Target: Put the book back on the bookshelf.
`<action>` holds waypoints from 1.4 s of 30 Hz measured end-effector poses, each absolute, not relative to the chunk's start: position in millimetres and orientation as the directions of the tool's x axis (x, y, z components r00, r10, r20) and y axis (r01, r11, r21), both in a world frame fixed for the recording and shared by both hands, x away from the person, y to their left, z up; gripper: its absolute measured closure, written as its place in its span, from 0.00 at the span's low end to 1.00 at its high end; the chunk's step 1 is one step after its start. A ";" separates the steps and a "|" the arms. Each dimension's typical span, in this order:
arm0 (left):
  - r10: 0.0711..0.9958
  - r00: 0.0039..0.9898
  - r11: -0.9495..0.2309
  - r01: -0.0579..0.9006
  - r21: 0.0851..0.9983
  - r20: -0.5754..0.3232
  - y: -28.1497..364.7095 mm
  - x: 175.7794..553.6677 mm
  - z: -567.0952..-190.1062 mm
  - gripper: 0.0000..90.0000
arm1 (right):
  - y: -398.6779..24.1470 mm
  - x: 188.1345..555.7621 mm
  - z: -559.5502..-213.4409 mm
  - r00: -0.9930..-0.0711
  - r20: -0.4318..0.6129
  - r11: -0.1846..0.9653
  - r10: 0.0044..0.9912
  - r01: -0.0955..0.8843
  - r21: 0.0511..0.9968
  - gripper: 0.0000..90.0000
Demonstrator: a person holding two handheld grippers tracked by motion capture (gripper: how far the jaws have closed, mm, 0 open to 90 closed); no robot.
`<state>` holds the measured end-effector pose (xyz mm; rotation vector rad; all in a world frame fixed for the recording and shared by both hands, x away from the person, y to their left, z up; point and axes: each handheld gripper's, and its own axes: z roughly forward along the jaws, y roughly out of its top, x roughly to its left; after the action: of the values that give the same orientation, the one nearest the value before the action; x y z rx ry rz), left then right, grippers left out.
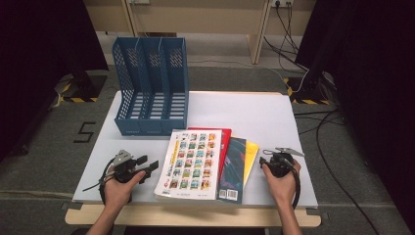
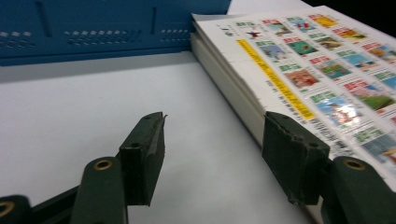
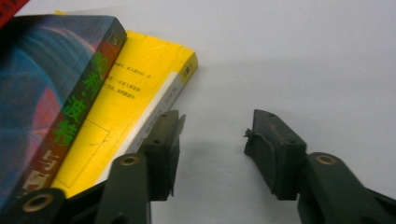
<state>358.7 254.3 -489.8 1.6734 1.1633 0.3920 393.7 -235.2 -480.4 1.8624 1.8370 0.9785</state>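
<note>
Stack: four books fanned at the table's (image 1: 274,112) front edge, just in front of the blue three-slot file rack (image 1: 151,88).
Top book: white picture-grid book (image 1: 192,164), thick, soft cover; lies on the red book (image 1: 225,142).
Others: dark teal book (image 1: 235,166) overlaps the yellow book (image 1: 252,154).
Left gripper (image 1: 147,169): jaws spread, nothing between them; one jaw touching or nearly touching the picture-grid book's page edge (image 2: 233,88).
Right gripper (image 1: 264,162): jaws spread, empty, just beside the yellow book's corner (image 3: 140,74).
Handling: probably moderately heavy; glossy cover likely slippery; pages may sag if held flat.
Grip: pinch across spine or closed page block near a corner, both covers between the pads.
</note>
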 end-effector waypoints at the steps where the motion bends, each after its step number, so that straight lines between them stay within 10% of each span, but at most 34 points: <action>1: 0.831 0.488 -0.014 0.500 0.866 -0.268 252.5 358.7 -486.0 0.44 | -235.2 394.7 -475.1 -0.067 0.274 -0.138 0.959 0.735 0.664 0.63; 16: 0.790 0.565 -0.093 0.495 0.864 -0.238 210.6 357.5 -461.3 0.48 | -147.5 460.9 -404.5 -0.342 0.369 0.025 0.864 0.762 0.647 0.61; 42: 0.766 0.598 -0.172 0.545 0.821 -0.236 195.9 357.6 -479.7 0.53 | -92.7 521.7 -420.5 -0.370 0.326 0.179 0.870 0.853 0.490 0.57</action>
<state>357.6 195.9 -479.7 1.8499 1.0590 0.2847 521.7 -92.7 -420.5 1.7476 2.3910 0.9625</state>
